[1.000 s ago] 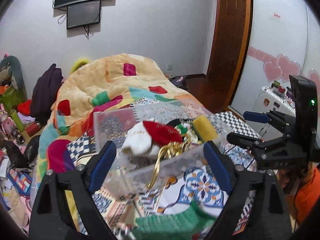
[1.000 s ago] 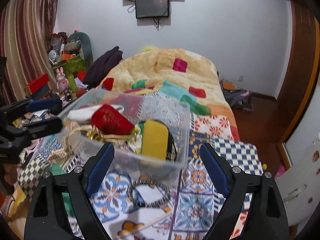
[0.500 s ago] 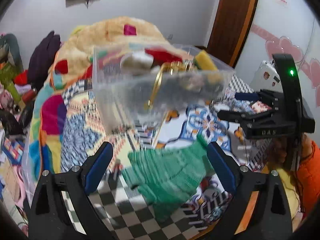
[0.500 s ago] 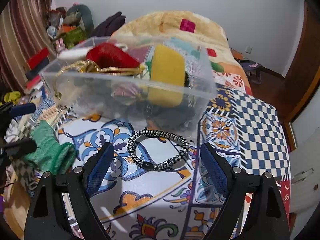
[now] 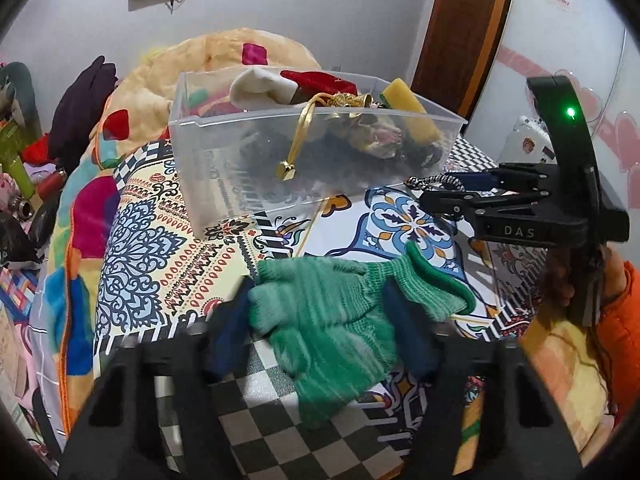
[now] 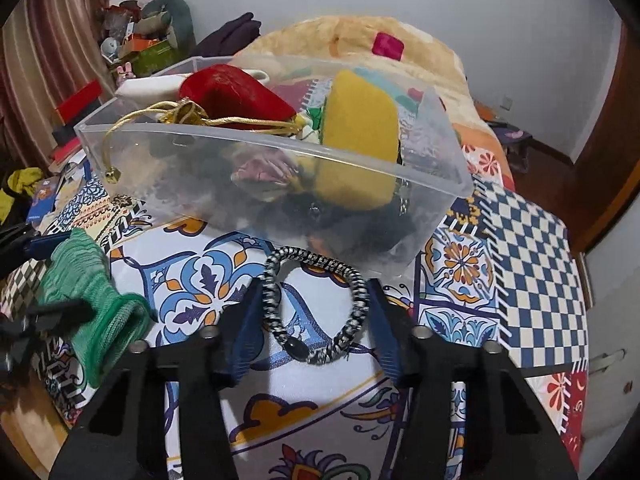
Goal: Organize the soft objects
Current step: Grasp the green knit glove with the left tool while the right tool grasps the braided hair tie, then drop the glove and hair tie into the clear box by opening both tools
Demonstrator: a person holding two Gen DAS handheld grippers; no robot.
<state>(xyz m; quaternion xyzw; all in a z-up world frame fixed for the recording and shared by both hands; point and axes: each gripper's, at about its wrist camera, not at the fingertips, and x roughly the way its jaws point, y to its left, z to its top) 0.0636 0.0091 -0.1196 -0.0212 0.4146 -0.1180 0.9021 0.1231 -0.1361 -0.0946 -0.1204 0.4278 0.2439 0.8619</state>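
Observation:
A green knitted glove (image 5: 336, 320) lies on the patterned bedspread, between the open fingers of my left gripper (image 5: 320, 332). It also shows in the right wrist view (image 6: 88, 300). A black-and-white braided hair band (image 6: 316, 304) lies flat between the open fingers of my right gripper (image 6: 314, 316); the right gripper also shows in the left wrist view (image 5: 448, 192). Behind both stands a clear plastic box (image 6: 436, 152) with a yellow sponge (image 6: 360, 136), a red pouch (image 6: 236, 92), a white sock (image 5: 256, 84) and gold cord (image 5: 304, 128) inside.
The patterned bedspread (image 6: 532, 248) covers the bed. A peach blanket (image 5: 224, 52) is heaped behind the box. Cluttered toys and boxes (image 6: 140, 40) stand at the left. A wooden door (image 5: 460, 24) is at the back right.
Both grippers have dropped lower and closer to the bed. The left fingers now straddle the green glove; the right fingers now straddle the hair band. The box looks nearer.

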